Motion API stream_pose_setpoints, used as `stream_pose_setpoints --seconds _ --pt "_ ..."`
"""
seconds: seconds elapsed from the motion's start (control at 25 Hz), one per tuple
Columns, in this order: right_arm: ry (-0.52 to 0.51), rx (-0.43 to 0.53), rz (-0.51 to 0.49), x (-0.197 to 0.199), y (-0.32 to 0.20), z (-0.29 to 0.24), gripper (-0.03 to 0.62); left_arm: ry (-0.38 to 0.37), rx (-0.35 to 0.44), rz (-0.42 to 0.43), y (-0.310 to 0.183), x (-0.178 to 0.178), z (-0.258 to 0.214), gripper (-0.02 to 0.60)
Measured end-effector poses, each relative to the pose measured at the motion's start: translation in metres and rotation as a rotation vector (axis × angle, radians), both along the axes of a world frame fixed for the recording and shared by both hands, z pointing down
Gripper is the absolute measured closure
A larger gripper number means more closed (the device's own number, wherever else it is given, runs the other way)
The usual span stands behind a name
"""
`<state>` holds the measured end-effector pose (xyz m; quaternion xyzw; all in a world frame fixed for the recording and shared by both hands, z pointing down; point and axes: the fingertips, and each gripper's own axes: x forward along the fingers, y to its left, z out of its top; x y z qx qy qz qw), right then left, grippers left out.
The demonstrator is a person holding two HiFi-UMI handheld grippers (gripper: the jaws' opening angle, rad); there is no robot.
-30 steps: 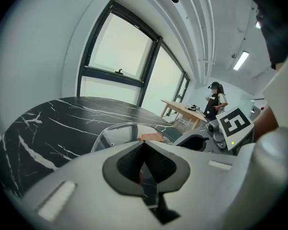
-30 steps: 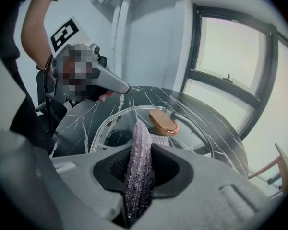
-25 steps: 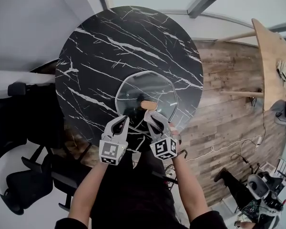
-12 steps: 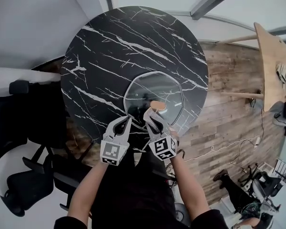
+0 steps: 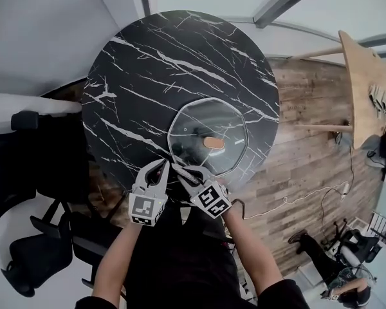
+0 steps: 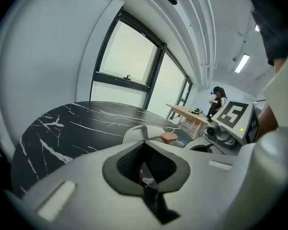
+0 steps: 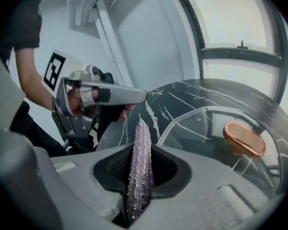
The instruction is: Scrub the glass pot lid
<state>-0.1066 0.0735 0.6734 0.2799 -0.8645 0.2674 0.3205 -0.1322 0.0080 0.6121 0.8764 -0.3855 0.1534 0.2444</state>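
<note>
The glass pot lid lies flat on the near right part of the round black marble table, its copper-brown knob on top. My right gripper hovers at the lid's near left rim, shut on a purple glittery scrubber that stands up between its jaws. Close to its left, my left gripper is over the table's near edge, jaws shut with nothing clearly between them. The right gripper view shows the lid, the knob and the left gripper just to the left.
Black office chairs stand left of the table. A wooden table is at the far right over plank flooring with a loose cable. A person sits low at the right.
My right gripper has swung left and back from near the lid's knob to the lid's near left rim, closing up beside the left gripper. The left gripper barely moved.
</note>
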Motion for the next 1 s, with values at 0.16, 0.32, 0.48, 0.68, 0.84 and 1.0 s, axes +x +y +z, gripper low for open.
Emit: stream_pose_setpoints --seconds 0.16,0.32,0.48,0.68,0.84,1.0 --pt "-0.035 0.060 -0.021 0.005 -0.004 -0.022 0.519 -0.003 0.011 -0.017 -0.002 -0.002 -0.008 0.578" --pt "-0.004 0.249 0.133 0.044 -0.033 -0.064 0.519 0.028 0.010 -0.035 -0.010 0.004 -0.026 0.578" --pt "0.176 0.393 0.387 0.117 -0.065 -0.085 0.519 0.051 0.015 -0.027 -0.013 0.015 -0.030 0.578" --pt "0.261 0.334 0.381 0.132 -0.078 -0.059 0.519 0.051 0.016 -0.030 -0.019 0.027 -0.032 0.578" --pt "0.243 0.282 0.279 0.106 -0.073 -0.043 0.514 0.044 0.003 -0.066 -0.021 0.025 -0.029 0.578" --pt "0.181 0.248 0.227 0.096 -0.069 -0.036 0.514 0.036 -0.018 -0.082 -0.019 0.024 -0.024 0.578"
